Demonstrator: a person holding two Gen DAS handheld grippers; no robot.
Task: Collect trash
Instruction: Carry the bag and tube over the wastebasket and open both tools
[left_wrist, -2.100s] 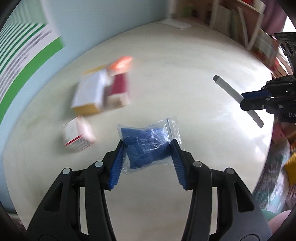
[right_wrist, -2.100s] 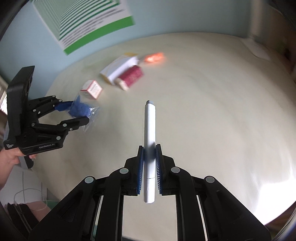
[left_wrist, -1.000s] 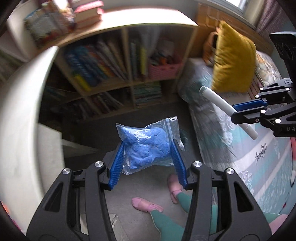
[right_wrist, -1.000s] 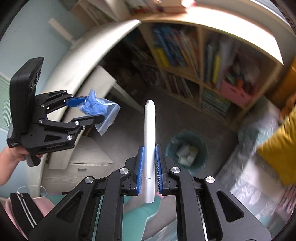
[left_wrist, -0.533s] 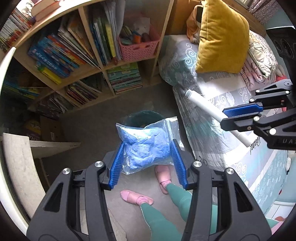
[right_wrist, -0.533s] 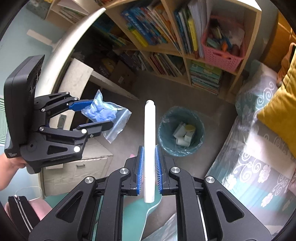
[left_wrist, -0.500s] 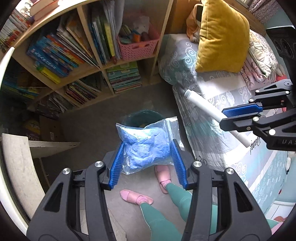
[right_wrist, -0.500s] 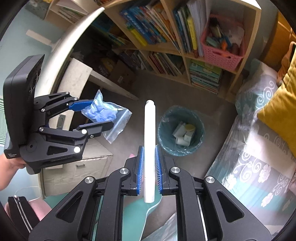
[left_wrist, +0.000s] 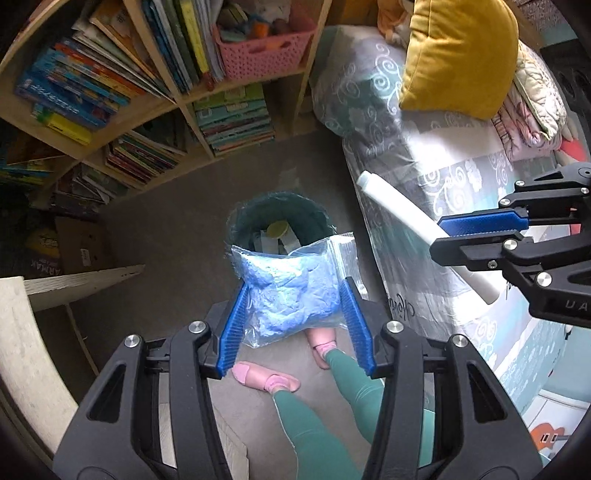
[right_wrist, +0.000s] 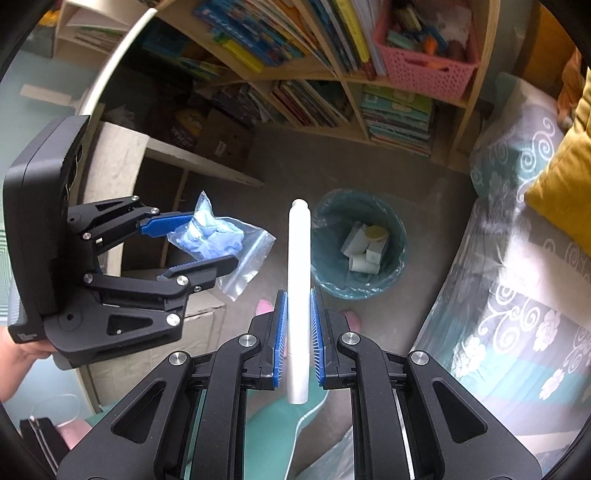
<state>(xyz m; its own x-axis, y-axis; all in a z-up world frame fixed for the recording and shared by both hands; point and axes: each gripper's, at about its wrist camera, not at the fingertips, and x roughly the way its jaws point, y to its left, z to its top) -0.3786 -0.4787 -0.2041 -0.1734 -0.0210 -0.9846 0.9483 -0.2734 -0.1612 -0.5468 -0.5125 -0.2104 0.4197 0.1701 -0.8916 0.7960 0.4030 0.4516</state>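
Note:
My left gripper (left_wrist: 293, 306) is shut on a clear zip bag of crumpled blue material (left_wrist: 291, 295) and holds it in the air above the teal trash bin (left_wrist: 240, 225). It also shows in the right wrist view (right_wrist: 188, 243) with the bag (right_wrist: 218, 236). My right gripper (right_wrist: 298, 332) is shut on a white tube (right_wrist: 298, 266), upright between the pads, just left of the bin (right_wrist: 395, 273) on the floor. The tube (left_wrist: 399, 214) and right gripper (left_wrist: 480, 229) show at right in the left wrist view. The bin holds several white and yellow scraps.
A wooden bookshelf (right_wrist: 332, 74) with books and a pink basket (right_wrist: 424, 70) stands behind the bin. A bed with a patterned cover (right_wrist: 517, 277) and a yellow pillow (left_wrist: 454, 55) lies right. The person's legs and pink slippers (left_wrist: 266, 380) are below. A white desk edge (left_wrist: 22, 332) is left.
Both grippers have swung from the table down toward the floor with their loads. The trash bin has come nearer and sits more centred under them.

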